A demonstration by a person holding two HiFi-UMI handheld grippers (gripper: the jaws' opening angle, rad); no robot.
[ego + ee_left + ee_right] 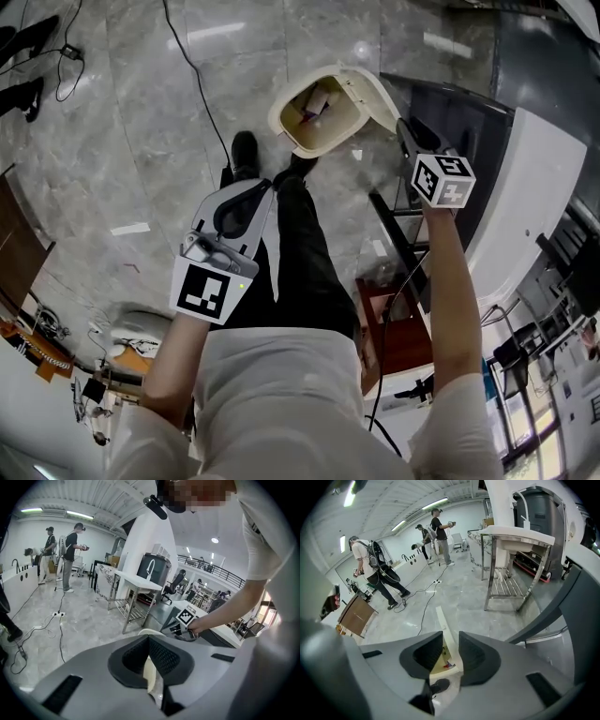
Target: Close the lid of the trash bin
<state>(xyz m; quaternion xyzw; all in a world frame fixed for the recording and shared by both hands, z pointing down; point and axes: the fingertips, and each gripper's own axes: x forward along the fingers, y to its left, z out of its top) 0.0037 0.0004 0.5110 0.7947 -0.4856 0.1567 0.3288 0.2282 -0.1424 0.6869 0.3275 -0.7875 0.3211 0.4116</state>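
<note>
Head view: the cream plastic trash bin (278,122) stands on the grey stone floor (141,112) at the upper middle of the frame. Its curved cream lid (370,94) is up and open on the right. The fingers of my right gripper (405,131) pinch the lid's edge. The fingers of my left gripper (253,192), at the lower left, are closed on nothing. If I push too fast, I think the lid could slip out, or the bin could tip. I count one bin, one lid and two grippers.

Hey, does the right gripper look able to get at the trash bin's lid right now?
Likely yes: the right gripper has the edge of the raised lid between its tongs, and nothing stands in its way above the open trash bin.
</note>
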